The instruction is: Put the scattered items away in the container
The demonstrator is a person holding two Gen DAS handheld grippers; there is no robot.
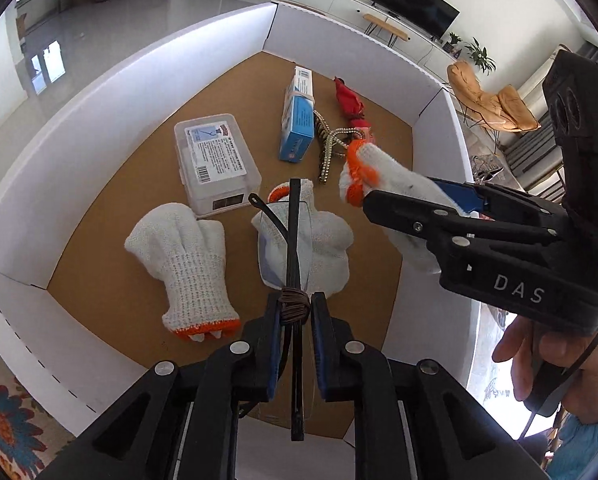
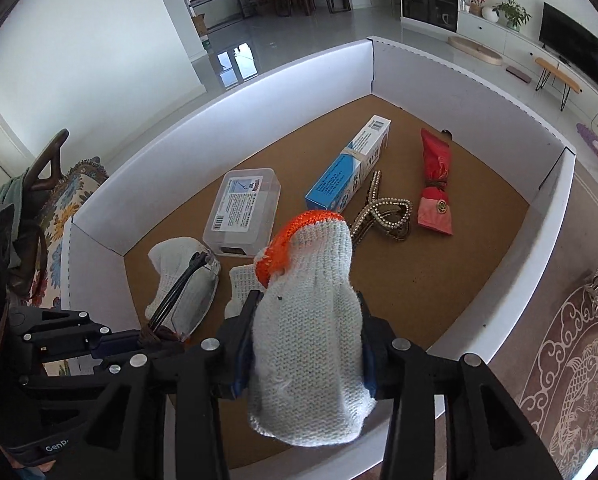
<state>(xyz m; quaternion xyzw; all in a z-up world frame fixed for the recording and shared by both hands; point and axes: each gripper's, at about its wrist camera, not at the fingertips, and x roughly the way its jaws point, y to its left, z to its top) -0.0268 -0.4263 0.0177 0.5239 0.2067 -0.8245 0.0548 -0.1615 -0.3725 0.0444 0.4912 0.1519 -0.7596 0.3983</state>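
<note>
Bare floor of the white-walled container [image 2: 299, 80] lies right of the red pouch [image 2: 435, 184]; gloves [image 1: 183, 256], boxes crowd left.

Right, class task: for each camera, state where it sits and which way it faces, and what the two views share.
Left wrist: on the left gripper, looking steeply down into the white-walled box; its own fingers flank safety glasses; the right gripper and a hand show at right.
Right wrist: on the right gripper, looking down into the same box; its fingers flank a knit glove; the left gripper shows lower left.
Shared: box, clear case, blue carton, both grippers.
</note>
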